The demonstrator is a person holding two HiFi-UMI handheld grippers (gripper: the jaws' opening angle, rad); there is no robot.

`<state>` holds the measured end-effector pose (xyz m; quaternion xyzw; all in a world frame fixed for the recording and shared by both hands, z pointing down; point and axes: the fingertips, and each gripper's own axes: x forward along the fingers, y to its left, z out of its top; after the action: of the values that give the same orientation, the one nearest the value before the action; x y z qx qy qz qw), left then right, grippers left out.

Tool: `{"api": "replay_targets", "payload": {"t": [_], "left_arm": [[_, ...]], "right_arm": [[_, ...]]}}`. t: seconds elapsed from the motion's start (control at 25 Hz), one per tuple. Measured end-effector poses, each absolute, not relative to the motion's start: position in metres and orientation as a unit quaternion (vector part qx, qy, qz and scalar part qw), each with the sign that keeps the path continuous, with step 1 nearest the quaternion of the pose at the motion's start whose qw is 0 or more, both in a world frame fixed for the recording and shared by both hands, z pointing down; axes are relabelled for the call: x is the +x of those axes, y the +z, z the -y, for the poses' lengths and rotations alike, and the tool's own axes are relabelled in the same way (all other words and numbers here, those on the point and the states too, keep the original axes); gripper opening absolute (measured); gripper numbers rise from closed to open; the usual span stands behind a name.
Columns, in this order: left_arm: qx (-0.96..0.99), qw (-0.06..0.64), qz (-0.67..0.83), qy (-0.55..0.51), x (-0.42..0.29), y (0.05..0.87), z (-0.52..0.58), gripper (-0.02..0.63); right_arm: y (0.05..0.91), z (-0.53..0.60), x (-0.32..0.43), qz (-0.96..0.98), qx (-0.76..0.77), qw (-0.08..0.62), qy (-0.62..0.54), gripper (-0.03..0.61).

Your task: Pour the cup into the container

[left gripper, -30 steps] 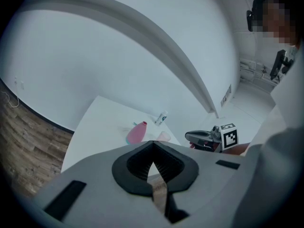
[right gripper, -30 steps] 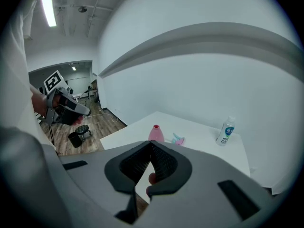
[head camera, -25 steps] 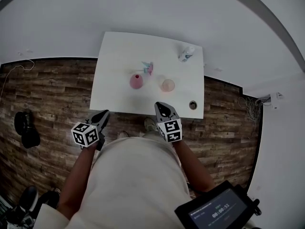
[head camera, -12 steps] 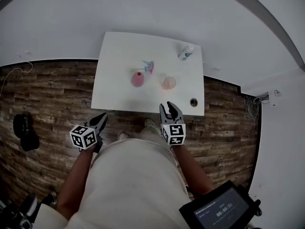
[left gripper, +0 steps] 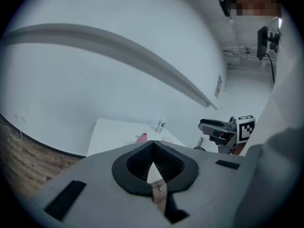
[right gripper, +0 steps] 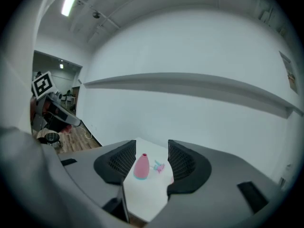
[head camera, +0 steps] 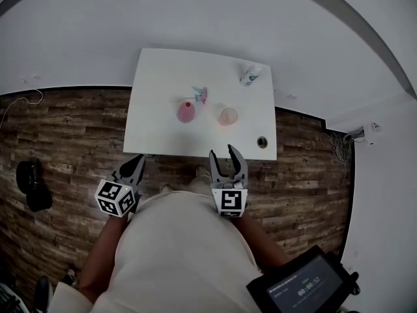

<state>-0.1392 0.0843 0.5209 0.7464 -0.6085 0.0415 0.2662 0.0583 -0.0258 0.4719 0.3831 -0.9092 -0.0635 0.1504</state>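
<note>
The right gripper, low centre of the head view, has just been spreading its jaws to a middling gap, with nothing between them. The left gripper is pinched together and empty. The pale cup stands untouched mid-frame on the white table, right of the pink vase-shaped container. The reach for it looks only begun.

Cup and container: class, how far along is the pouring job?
Done: nothing; the cup and pink container stand apart on the table, untouched. In hand: the right gripper, short of the table, has just been opening its jaws, holding nothing; the left gripper is shut, empty. Left: grasp the cup, pour.
</note>
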Motion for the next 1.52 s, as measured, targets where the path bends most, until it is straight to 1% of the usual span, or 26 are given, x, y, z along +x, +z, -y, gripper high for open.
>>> {"api": "replay_targets", "payload": {"t": [0.08,0.24,0.36,0.88,1.52], "left_arm": [[0.758,0.223,0.611,0.051,-0.133,0.497,-0.079,0.009],[0.777,0.144,0.607,0.083,-0.114,0.466,-0.075,0.009],[0.789,0.115,0.595,0.1,-0.101,0.462,-0.078,0.009],[0.79,0.138,0.587,0.114,-0.103,0.473,-0.099,0.009],[0.804,0.149,0.566,0.103,-0.086,0.483,-0.148,0.009]], "right_arm": [[0.462,0.021,0.05,0.913,0.369,0.148,-0.093,0.221],[0.452,0.024,0.042,0.914,0.361,0.149,-0.112,0.225],[0.439,0.015,0.027,0.92,0.337,0.139,-0.144,0.225],[0.456,-0.012,0.024,0.924,0.326,0.163,-0.116,0.225],[0.458,-0.067,0.041,0.917,0.344,0.163,-0.121,0.225]]}}
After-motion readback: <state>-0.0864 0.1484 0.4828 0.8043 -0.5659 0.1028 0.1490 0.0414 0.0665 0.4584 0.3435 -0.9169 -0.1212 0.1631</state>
